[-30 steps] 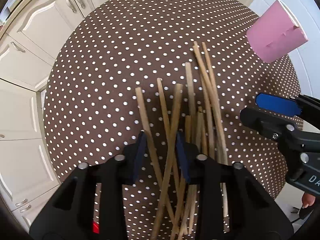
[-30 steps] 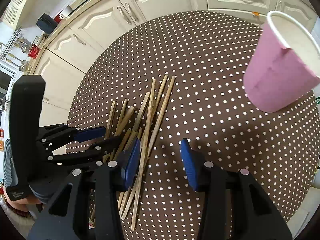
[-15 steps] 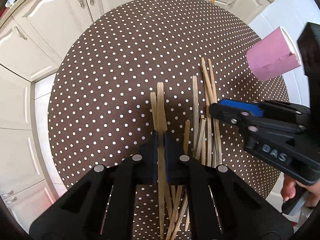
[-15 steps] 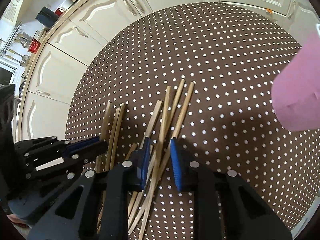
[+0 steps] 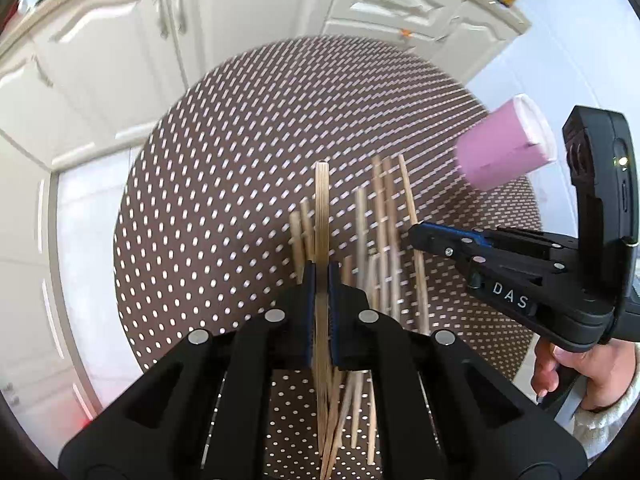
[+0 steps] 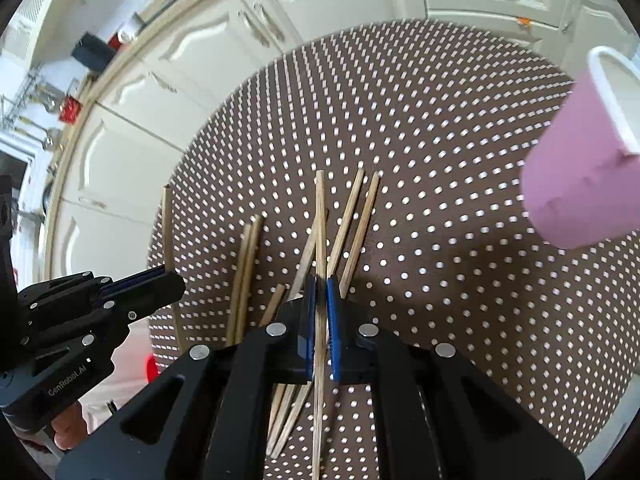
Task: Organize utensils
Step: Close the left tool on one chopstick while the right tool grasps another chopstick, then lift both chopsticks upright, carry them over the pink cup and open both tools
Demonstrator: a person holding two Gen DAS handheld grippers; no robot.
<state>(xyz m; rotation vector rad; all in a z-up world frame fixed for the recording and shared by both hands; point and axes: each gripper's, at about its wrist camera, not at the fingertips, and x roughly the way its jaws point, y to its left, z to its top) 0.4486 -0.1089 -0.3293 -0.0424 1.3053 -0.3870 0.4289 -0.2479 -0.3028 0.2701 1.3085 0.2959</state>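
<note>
Closest in, our left gripper [image 5: 321, 280] has its jaws pinched tight on one wooden stick [image 5: 321, 216], and our right gripper [image 6: 321, 292] clamps another stick [image 6: 320, 216] (both pointing forward, away from us). Beyond them, loose sticks [image 6: 246, 264] lie scattered on the polka-dot table [image 6: 440, 160], the pink cup [image 6: 580, 168] standing farther off at the right.

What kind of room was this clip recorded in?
Most likely a home kitchen: cream panelled cabinet doors under a countertop edge, a round table with a polka-dot tablecloth, wooden chopsticks strewn on it, and a pink cup.
</note>
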